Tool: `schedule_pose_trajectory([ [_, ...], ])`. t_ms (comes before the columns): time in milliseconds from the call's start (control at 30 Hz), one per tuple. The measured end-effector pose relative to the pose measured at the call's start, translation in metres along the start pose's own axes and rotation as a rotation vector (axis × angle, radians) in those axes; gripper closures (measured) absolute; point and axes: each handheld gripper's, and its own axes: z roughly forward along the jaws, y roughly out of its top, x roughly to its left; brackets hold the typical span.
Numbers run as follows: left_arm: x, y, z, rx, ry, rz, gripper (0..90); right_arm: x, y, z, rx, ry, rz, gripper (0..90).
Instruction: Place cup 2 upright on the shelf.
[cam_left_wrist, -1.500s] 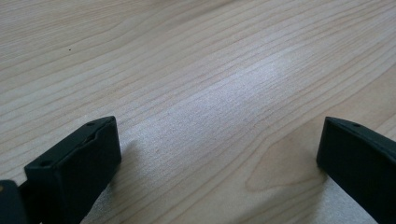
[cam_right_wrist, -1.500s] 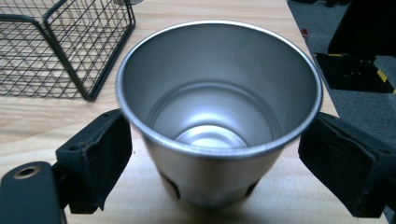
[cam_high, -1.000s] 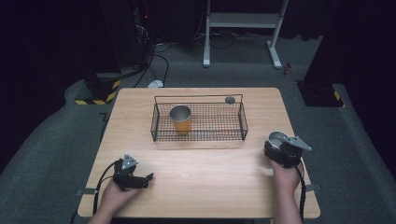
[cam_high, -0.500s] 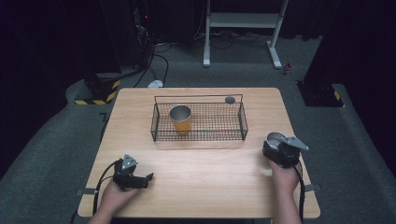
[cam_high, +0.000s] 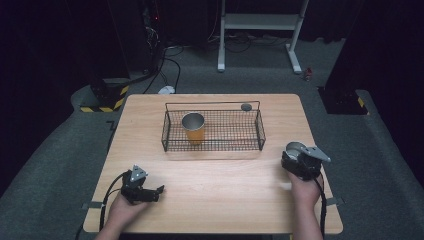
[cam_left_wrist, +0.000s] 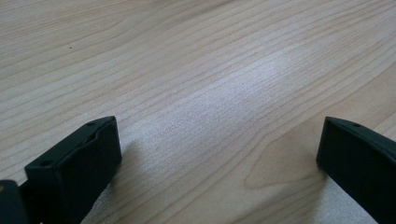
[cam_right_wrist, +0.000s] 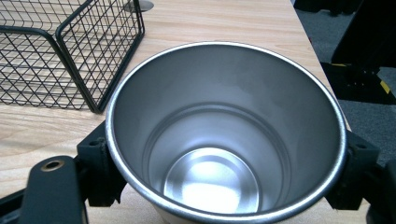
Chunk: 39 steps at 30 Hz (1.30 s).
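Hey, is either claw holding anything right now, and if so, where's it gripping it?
The right claw holds a steel cup, jaws against opposite sides of its wall just under the rim. The left claw is open over bare table.

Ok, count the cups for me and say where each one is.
2. An orange cup stands upright in the left part of the wire basket. A steel cup sits between the jaws of the right gripper, right of the basket.

No readable text, labels or numbers (anywhere) — far background perhaps too dark
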Motion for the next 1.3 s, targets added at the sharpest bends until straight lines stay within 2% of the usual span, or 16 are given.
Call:
schedule_pose_trajectory([
  [367,0.0,0.0,0.0,0.0,0.0,-0.001,0.3,0.0,0.002,-0.006,-0.016,-0.003,0.008,18.2],
  [667,0.0,0.0,0.0,0.0,0.002,-0.002,0.3,0.005,0.004,-0.015,-0.037,0.01,-0.014,18.2],
  [1000,0.0,0.0,0.0,0.0,0.005,0.0,0.3,0.018,0.005,-0.023,-0.053,0.037,-0.042,18.2],
  [1300,0.0,0.001,0.001,-0.003,0.006,-0.002,0.3,0.036,0.007,-0.027,-0.064,0.086,-0.076,18.2],
])
